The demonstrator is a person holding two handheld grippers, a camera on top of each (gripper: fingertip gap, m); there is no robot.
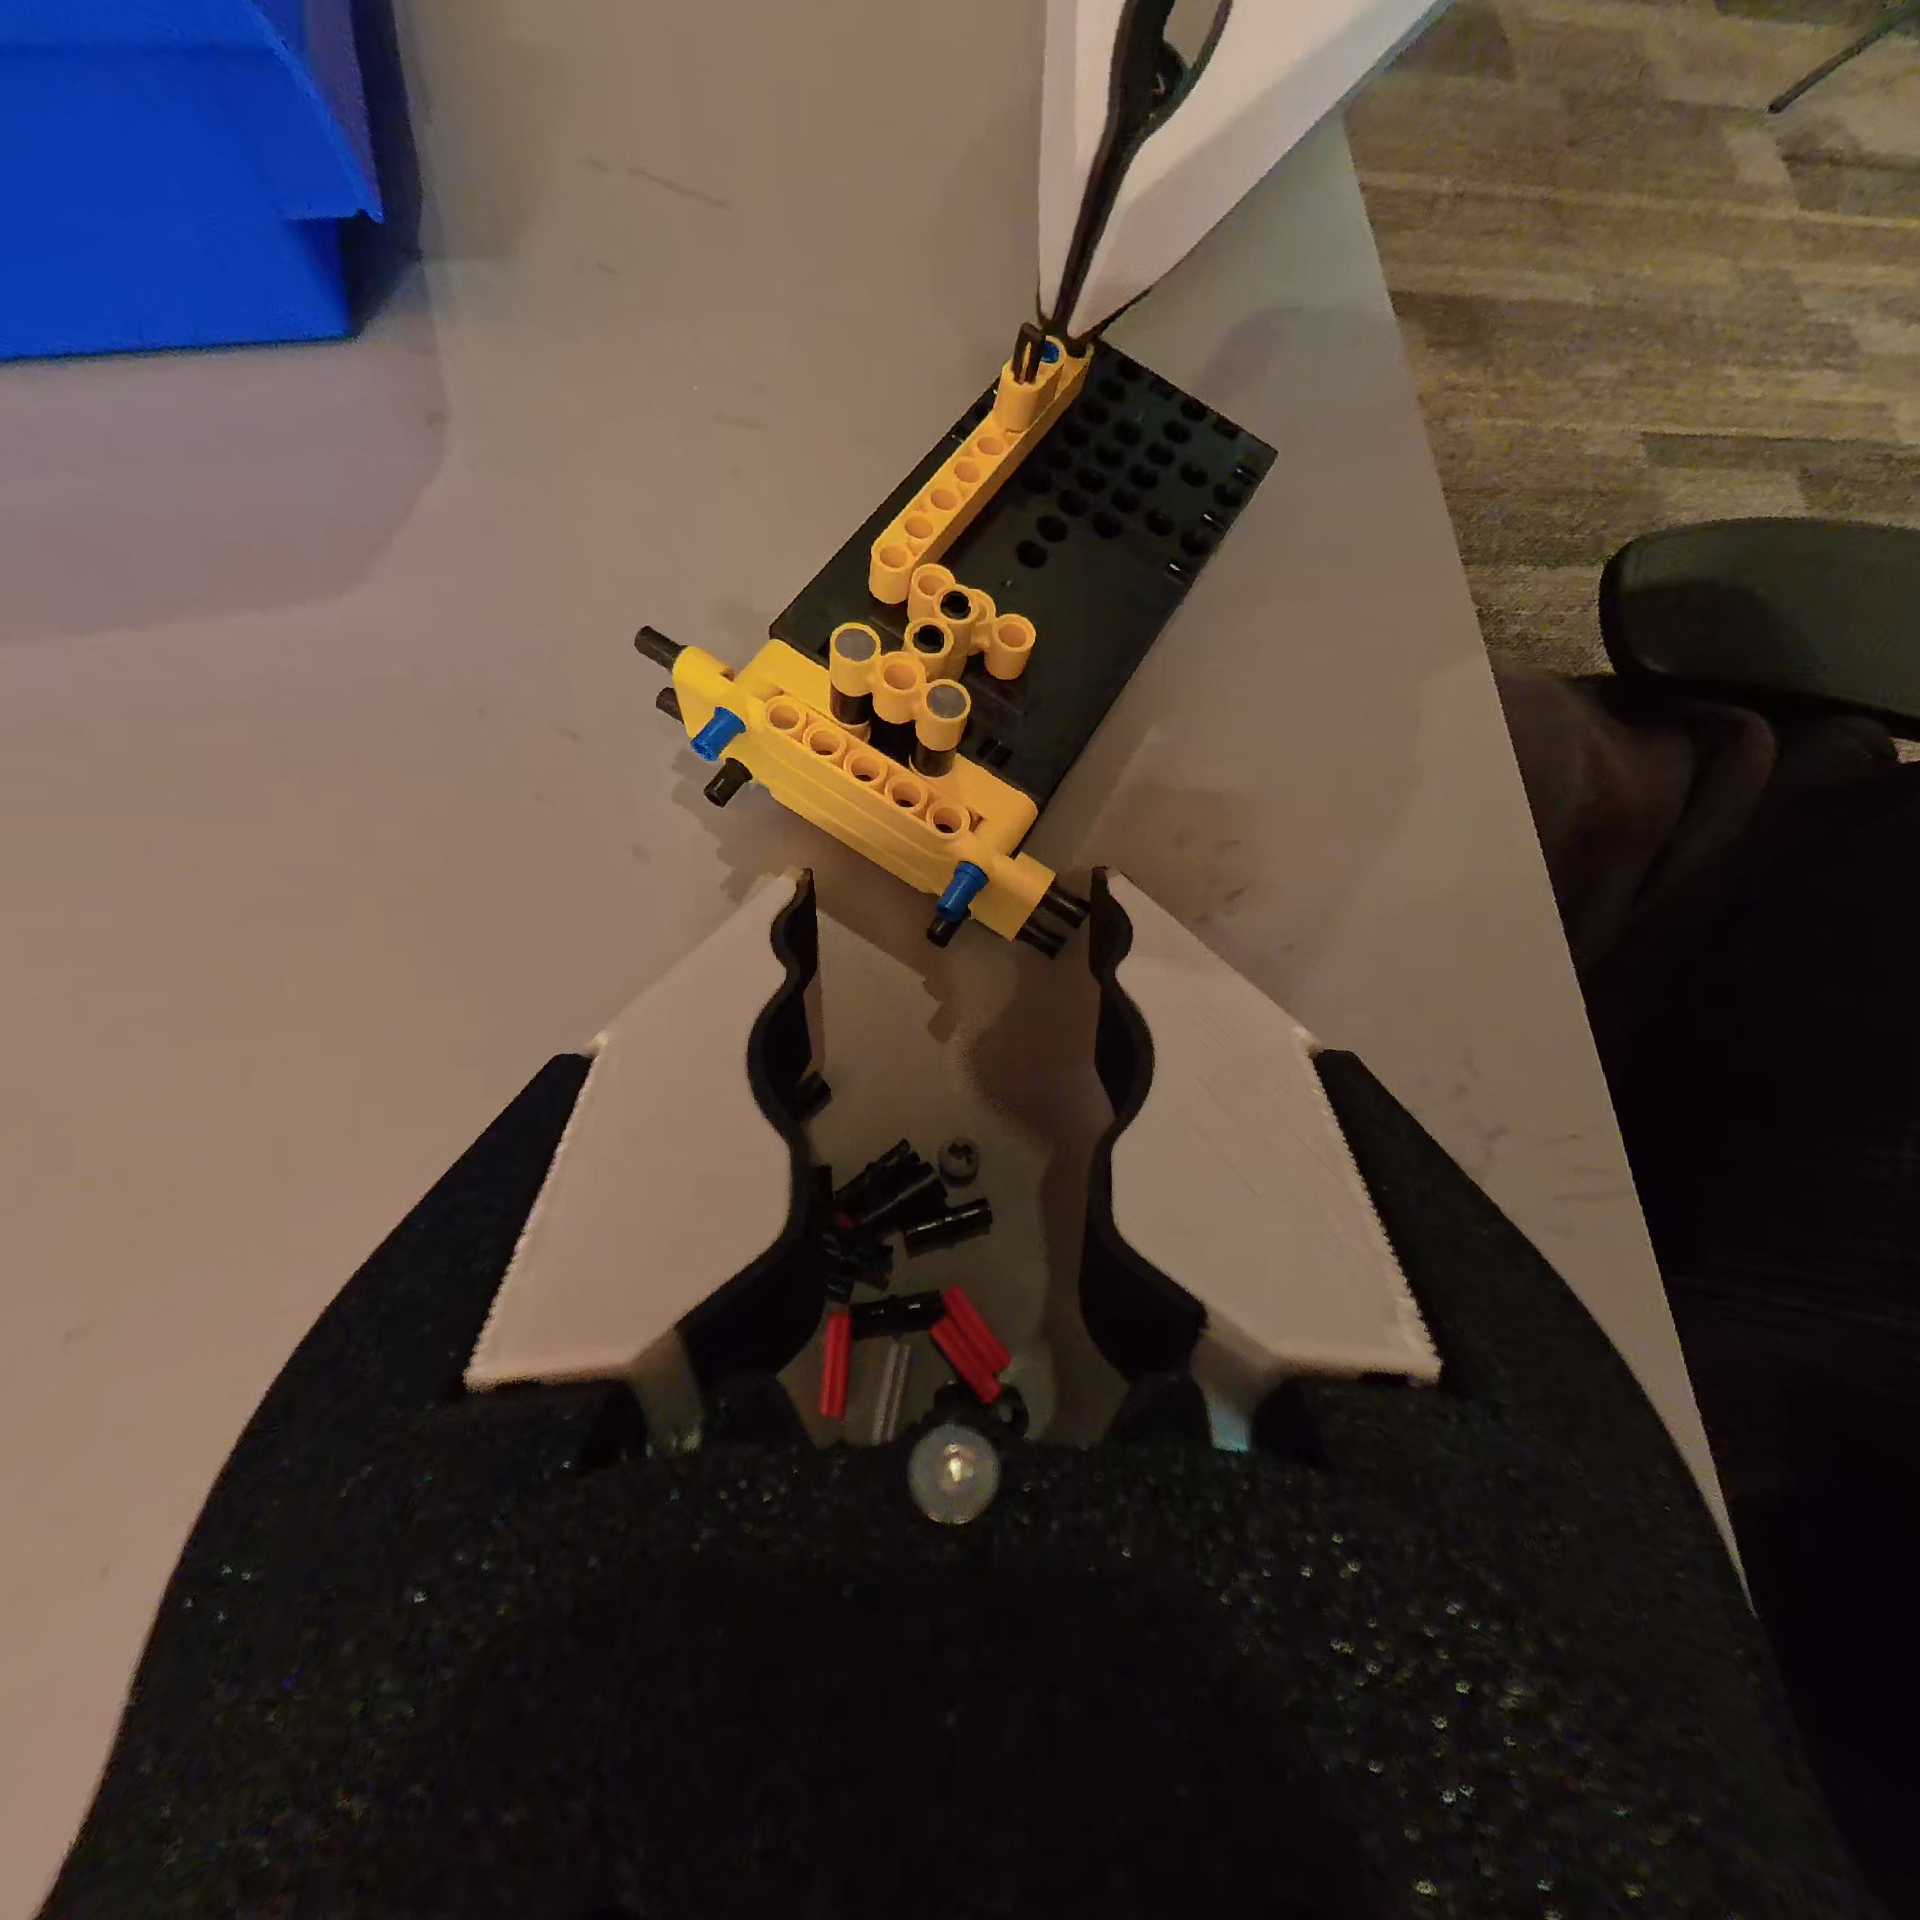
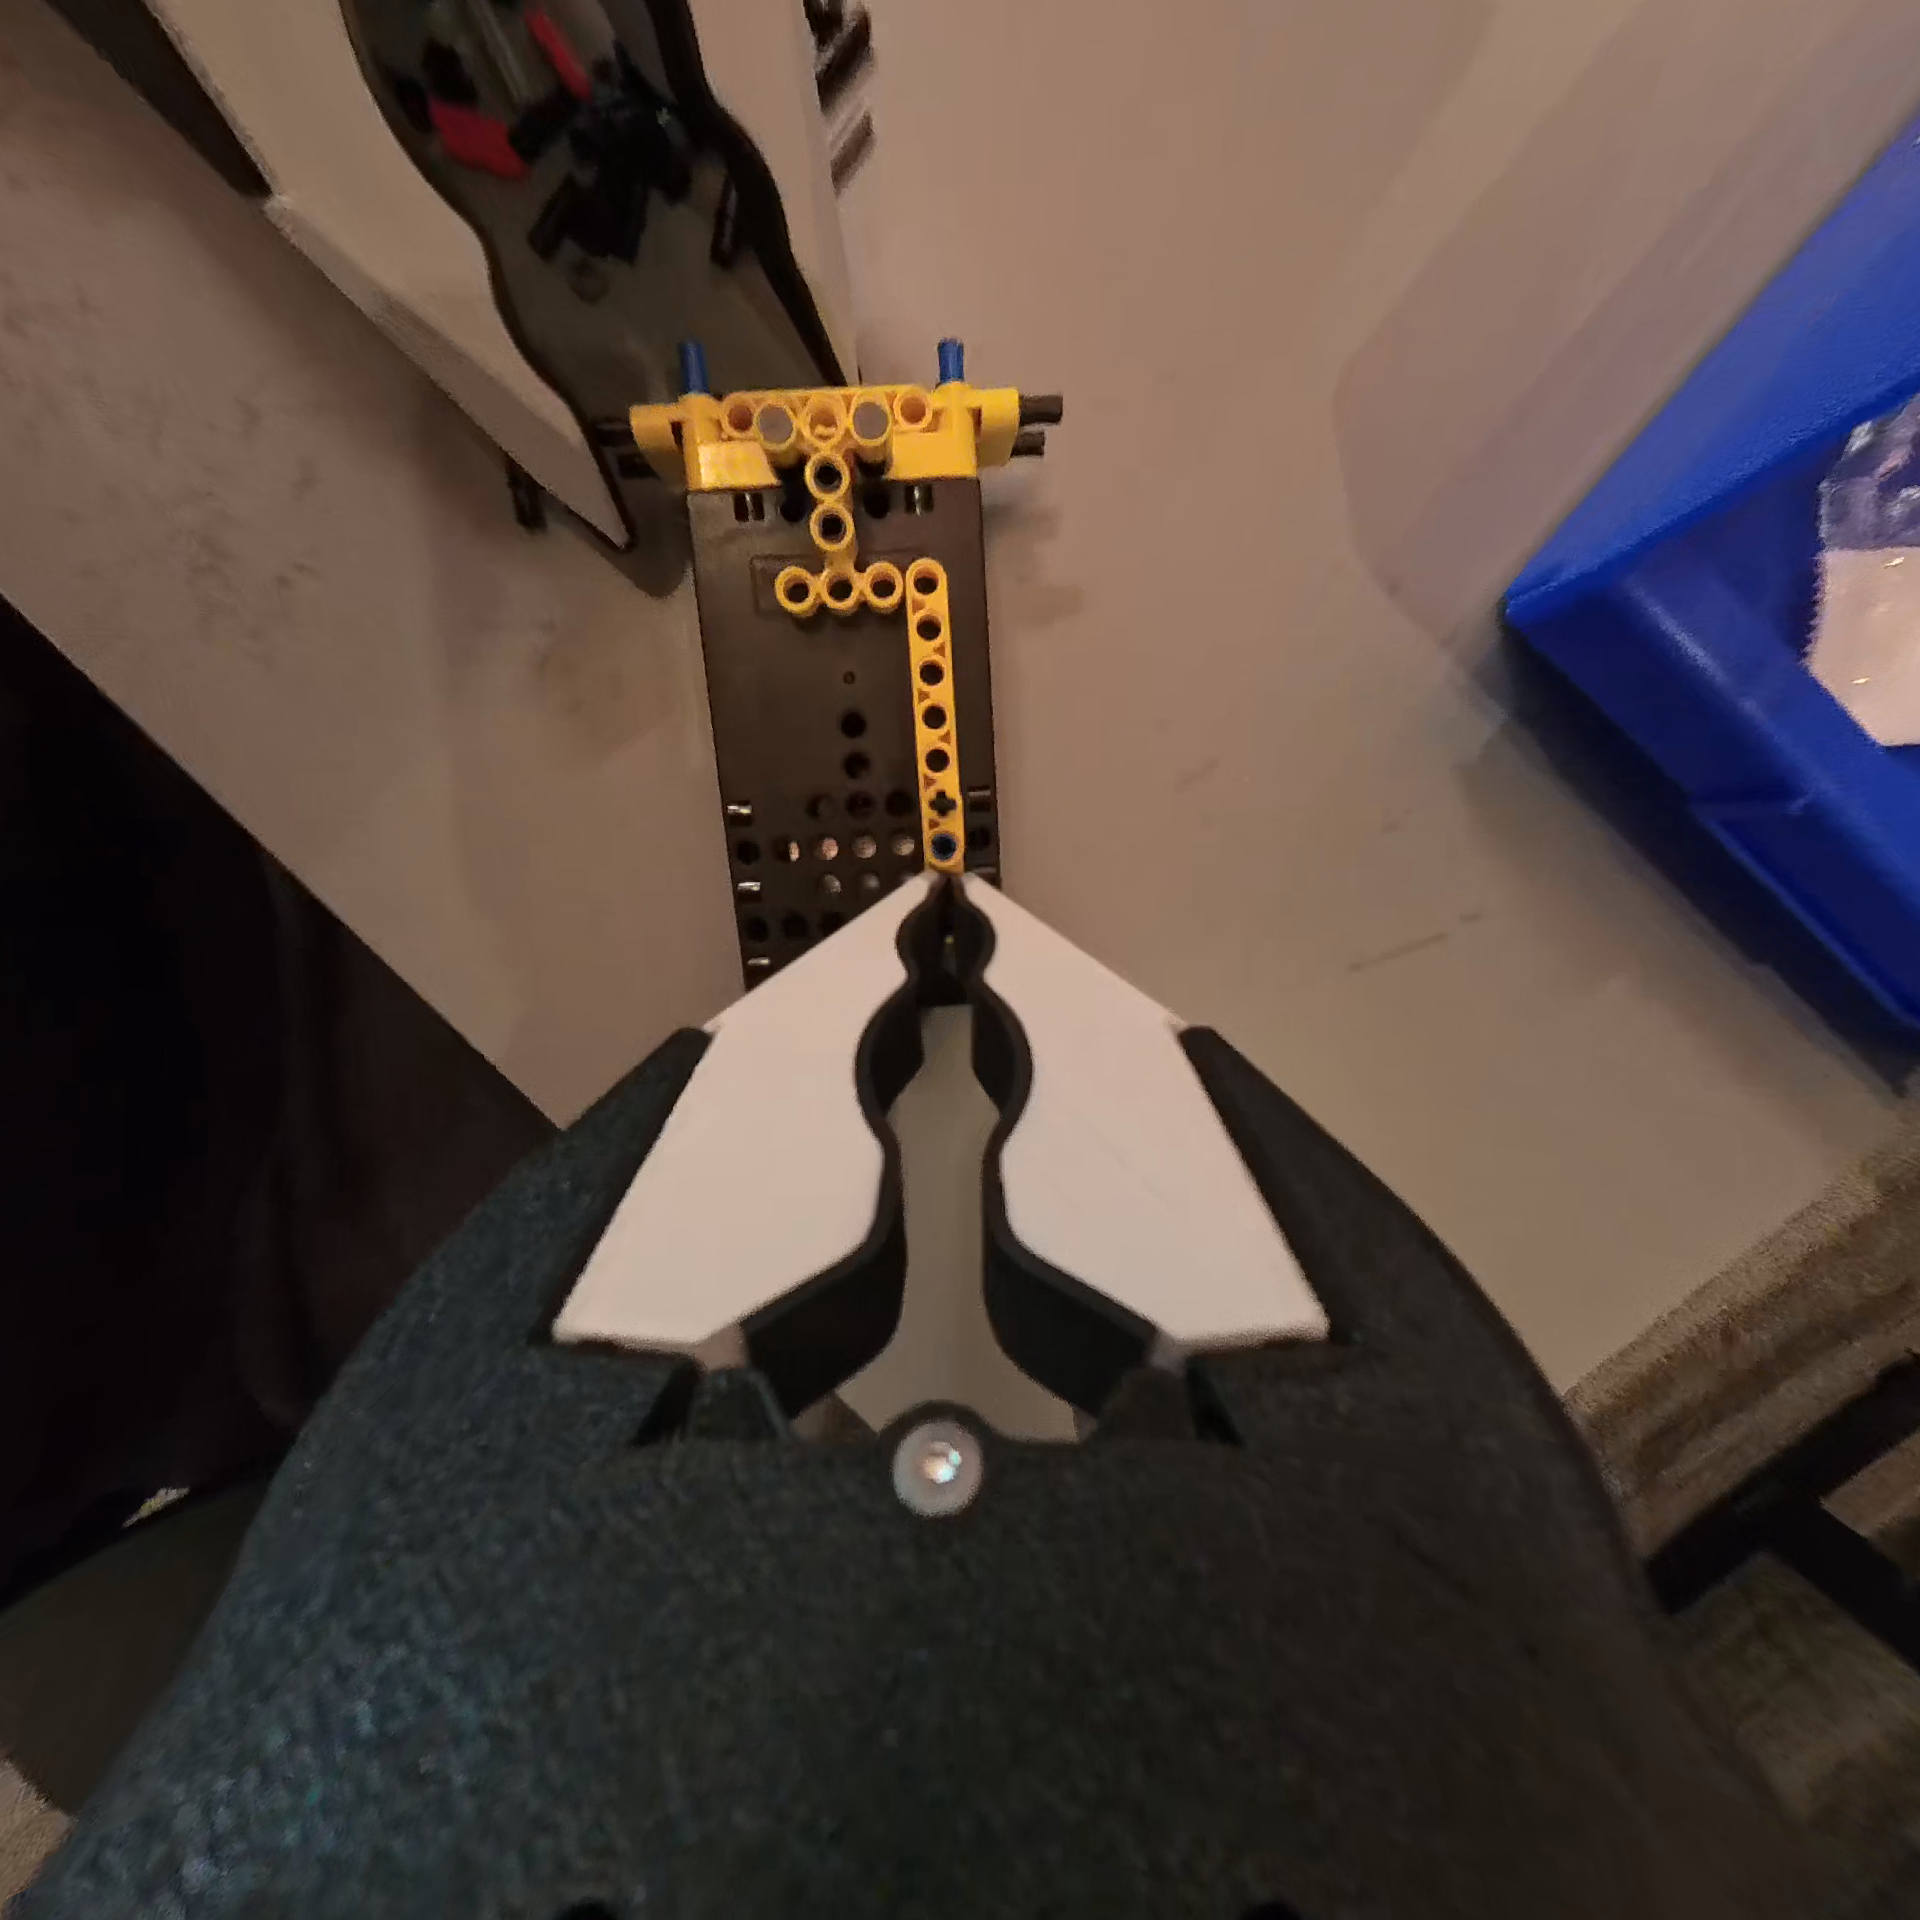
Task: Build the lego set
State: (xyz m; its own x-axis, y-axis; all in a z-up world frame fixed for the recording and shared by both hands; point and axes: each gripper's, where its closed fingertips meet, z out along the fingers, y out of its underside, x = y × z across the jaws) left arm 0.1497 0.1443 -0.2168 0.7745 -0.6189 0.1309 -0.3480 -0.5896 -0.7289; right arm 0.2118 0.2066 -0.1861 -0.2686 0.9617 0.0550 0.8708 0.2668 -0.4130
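A black perforated plate [image 1: 1101, 582] lies on the pale table [image 1: 364, 831], carrying yellow hole beams. A yellow frame [image 1: 883, 790] with blue and black pins caps its near end. My left gripper [image 1: 953, 883] is open and empty, its fingertips just short of the frame's corner. My right gripper [image 2: 943, 881] is shut at the end of the long yellow beam [image 2: 935, 717], by its blue pin. In the left wrist view its tips [image 1: 1044, 338] pinch that beam's far end [image 1: 956, 488]. The plate [image 2: 821, 717] also shows in the right wrist view, with the frame [image 2: 831, 431] at its far end.
Loose black and red pins [image 1: 904, 1247] lie on the table between my left fingers. A blue bin [image 1: 177, 177] stands at the far left, and shows in the right wrist view [image 2: 1714, 644]. The table edge [image 1: 1475, 727] runs close to the plate, with a dark chair [image 1: 1766, 623] and carpet beyond. The left gripper's tips are roughly 10 cm from the right gripper's.
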